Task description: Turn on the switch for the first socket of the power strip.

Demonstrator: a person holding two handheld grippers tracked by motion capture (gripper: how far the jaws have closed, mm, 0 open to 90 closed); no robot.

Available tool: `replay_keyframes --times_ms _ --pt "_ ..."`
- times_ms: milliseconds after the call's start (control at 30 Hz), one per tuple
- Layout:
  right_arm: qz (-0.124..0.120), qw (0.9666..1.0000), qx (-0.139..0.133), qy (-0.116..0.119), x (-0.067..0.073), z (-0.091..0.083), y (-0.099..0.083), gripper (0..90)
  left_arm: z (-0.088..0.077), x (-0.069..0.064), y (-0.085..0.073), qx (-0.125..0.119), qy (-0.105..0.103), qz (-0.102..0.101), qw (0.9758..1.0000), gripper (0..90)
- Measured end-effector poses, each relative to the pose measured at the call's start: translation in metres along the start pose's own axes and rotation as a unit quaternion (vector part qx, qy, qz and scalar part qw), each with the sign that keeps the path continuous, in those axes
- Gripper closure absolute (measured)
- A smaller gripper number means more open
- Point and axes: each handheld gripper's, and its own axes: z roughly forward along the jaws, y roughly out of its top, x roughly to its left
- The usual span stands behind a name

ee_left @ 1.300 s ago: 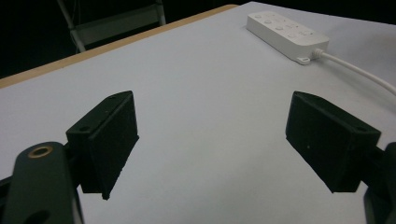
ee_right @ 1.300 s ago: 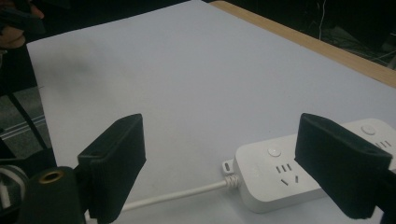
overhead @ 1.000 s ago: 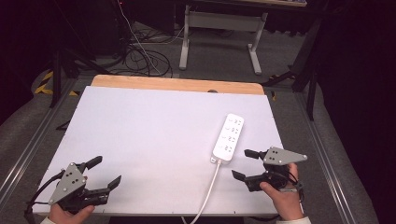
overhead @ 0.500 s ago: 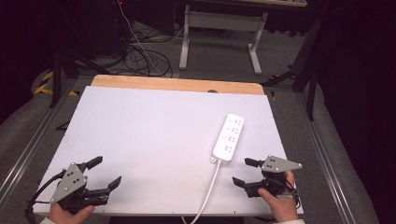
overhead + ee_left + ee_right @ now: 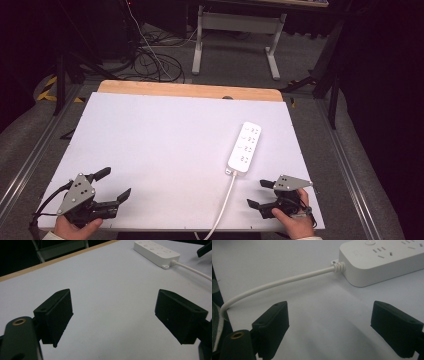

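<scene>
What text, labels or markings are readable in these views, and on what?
None readable.
Power strip: a faint embossed mark on its top near the cord end, too blurred to read; no printed words or numbers legible.
Left gripper and right gripper: no lettering visible on either.
White table top: plain, no marks.

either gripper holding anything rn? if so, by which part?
Nothing held. The left gripper and right gripper are both open over bare table. The power strip and its cord lie untouched beside the right one.
</scene>
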Motion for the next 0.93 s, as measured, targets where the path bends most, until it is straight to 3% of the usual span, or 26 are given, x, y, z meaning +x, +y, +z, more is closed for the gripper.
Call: replay_keyframes --times_ms 167,300,600,933 --pt "-0.003 0.9998 -0.019 -0.008 -0.001 -0.003 0.003 15.3 -0.003 -0.001 -0.002 0.001 0.009 -0.003 1.0000 14.3" --pt "-0.010 0.9993 -0.032 -0.016 -0.001 -0.007 0.005 14.7 -0.005 -0.001 -0.005 0.001 0.022 0.010 0.9997 14.0" --pt "-0.018 0.9986 -0.042 -0.026 0.001 -0.010 0.007 14.6 0.001 -0.002 -0.004 0.007 0.007 0.011 0.9999 13.8" --pt "-0.018 0.9986 -0.042 -0.025 0.001 -0.010 0.007 14.5 0.000 0.001 -0.004 0.002 0.012 0.005 0.9999 13.8"
